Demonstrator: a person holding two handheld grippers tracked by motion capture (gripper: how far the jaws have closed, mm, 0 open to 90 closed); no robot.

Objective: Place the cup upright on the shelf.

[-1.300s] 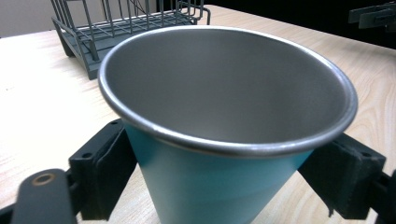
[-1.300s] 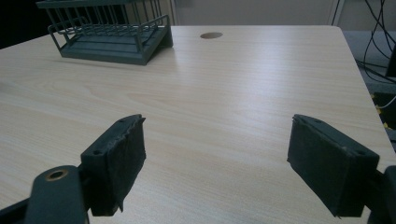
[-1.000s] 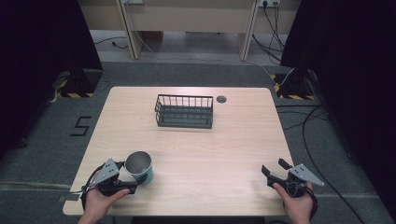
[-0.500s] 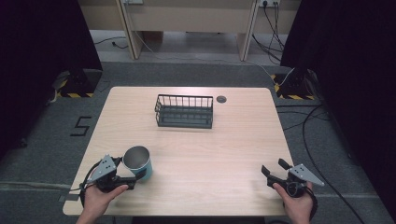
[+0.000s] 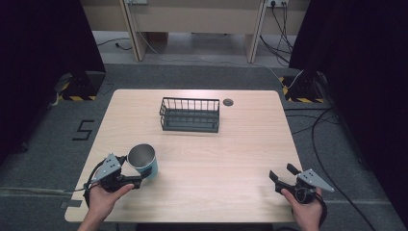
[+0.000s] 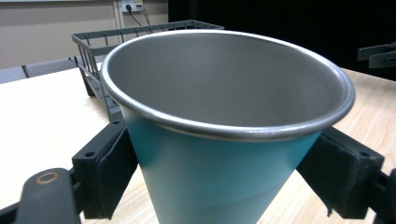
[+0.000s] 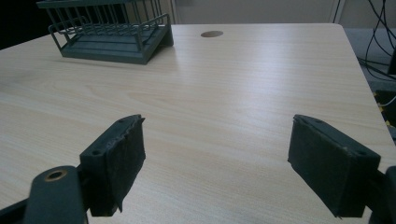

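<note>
— Two tongs at the near edge of the tabletop [image 5: 231, 159]. Left tongs [image 5: 129, 173] where?

— Near-left corner, held in the left hand [image 5: 103, 197]. Closed around a teal cup [image 5: 143, 161] with a steel lining, pads pressing its lower wall from both sides in the left gripper view [image 6: 224, 154]. Cup upright or only slightly tilted, mouth open upward; whether resting on the wood or lifted just clear, cannot tell.

— And the right tongs [image 5: 284, 174]?

— Near-right corner, in the right hand [image 5: 305, 209]. Spread wide, gripping nothing; only bare wood between the two black pads in the right gripper view [image 7: 215, 163].

— Anything else up there?

— Dark wire basket [image 5: 190, 114] standing toward the far middle, well apart from cup and both tongs. Small round grommet hole [image 5: 228, 102] just beside the basket's far-right corner. Grey carpet [image 5: 86, 96] around, with a "5" mark [image 5: 84, 130] off the left side.
</note>
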